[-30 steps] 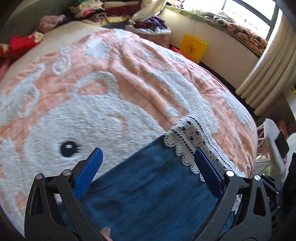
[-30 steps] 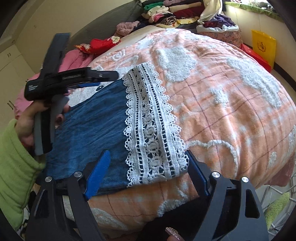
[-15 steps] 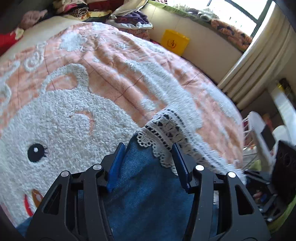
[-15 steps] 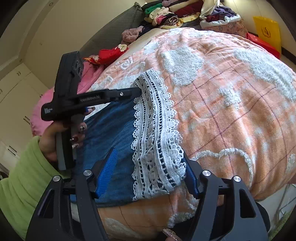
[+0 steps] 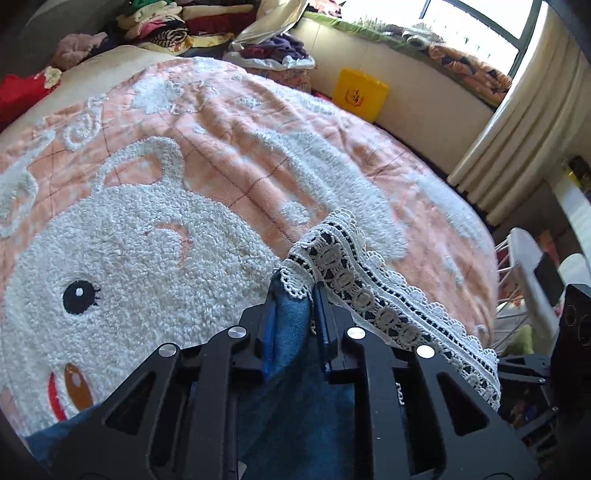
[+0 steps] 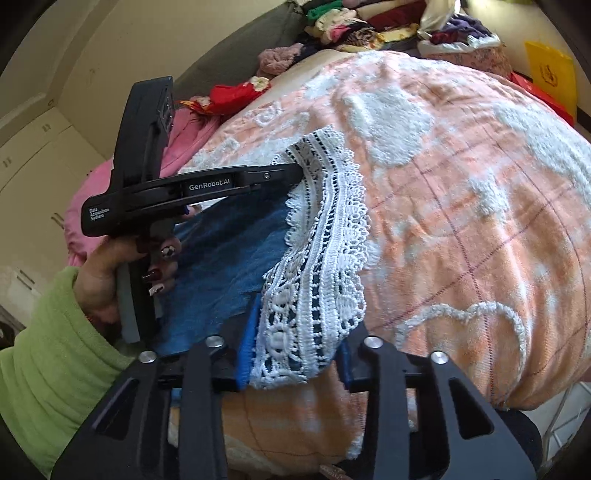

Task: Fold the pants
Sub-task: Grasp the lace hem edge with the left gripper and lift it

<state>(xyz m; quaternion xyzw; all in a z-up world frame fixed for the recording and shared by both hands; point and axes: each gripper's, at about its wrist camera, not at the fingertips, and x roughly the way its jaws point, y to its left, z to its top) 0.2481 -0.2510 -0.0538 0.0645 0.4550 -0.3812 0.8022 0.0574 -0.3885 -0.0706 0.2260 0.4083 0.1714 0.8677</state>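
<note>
Denim pants [image 6: 229, 254] with white lace trim [image 6: 317, 280] lay on a bed under a peach blanket [image 5: 258, 147] with a white bear pattern. Left gripper [image 5: 295, 314] had its fingers closing, nearly together, pinching the denim at the lace corner. Right gripper [image 6: 295, 354] was closing too, fingers around the bunched lace hem at the blanket's near edge, pads touching it. Person's hand [image 6: 122, 269] in a green sleeve [image 6: 55, 354] held the left gripper. Clothes pile [image 5: 177, 26] and yellow bag [image 5: 360, 94] sat beyond the bed.
</note>
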